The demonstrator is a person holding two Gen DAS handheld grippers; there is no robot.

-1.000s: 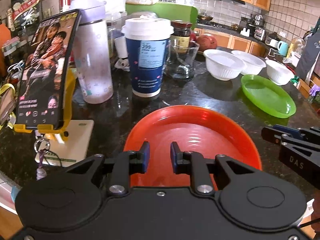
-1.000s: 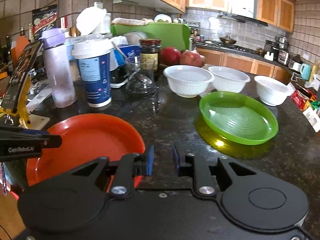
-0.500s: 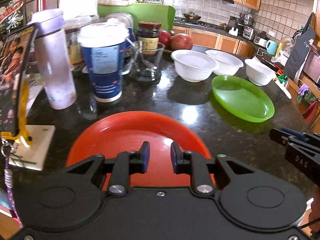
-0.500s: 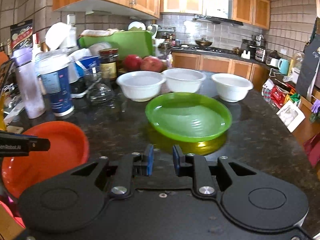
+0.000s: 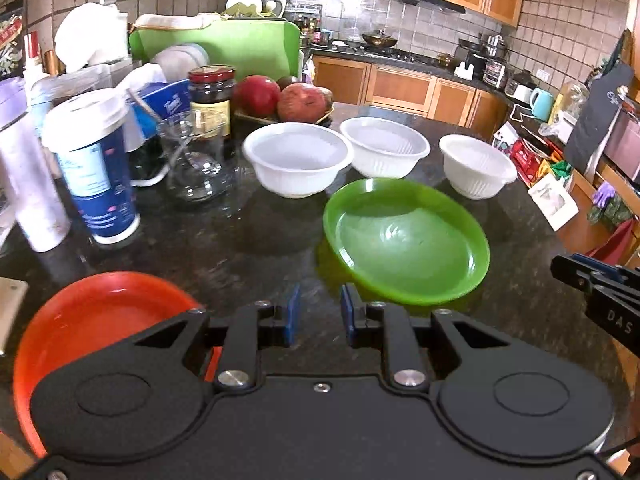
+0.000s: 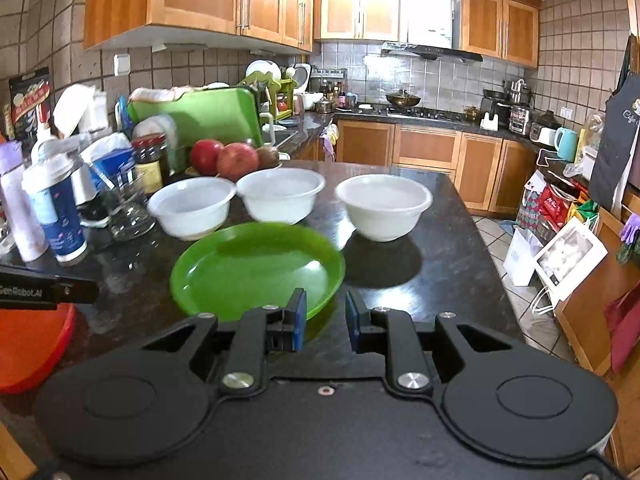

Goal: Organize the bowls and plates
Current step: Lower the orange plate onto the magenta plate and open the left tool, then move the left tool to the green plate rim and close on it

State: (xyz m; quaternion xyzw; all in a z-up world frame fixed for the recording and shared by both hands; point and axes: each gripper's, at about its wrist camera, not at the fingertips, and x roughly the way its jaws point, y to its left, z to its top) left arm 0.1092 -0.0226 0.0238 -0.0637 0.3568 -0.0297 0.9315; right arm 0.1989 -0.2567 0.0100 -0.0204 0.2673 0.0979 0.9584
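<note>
A green plate [image 5: 408, 240] lies on the dark counter, also in the right wrist view [image 6: 256, 268]. Three white bowls stand in a row behind it: left [image 5: 298, 158], middle [image 5: 384, 146], right [image 5: 476, 166]. An orange plate [image 5: 96, 316] lies at the near left, partly under my left gripper [image 5: 319, 314], which is open and empty above the counter between the two plates. My right gripper [image 6: 325, 318] is open and empty, just before the green plate's near edge. The right bowl [image 6: 382, 206] is ahead of it.
A blue paper cup [image 5: 94, 176], a pale bottle [image 5: 24, 184], a glass jug [image 5: 196, 164], a sauce jar [image 5: 211, 96] and red fruit [image 5: 280, 98] crowd the counter's back left. The counter's right edge [image 6: 492, 264] drops to the floor with bags.
Both grippers have swung to the right: the orange plate slid to the left of both views and the green plate and bowls moved toward the centre. The jaws stay slightly apart.
</note>
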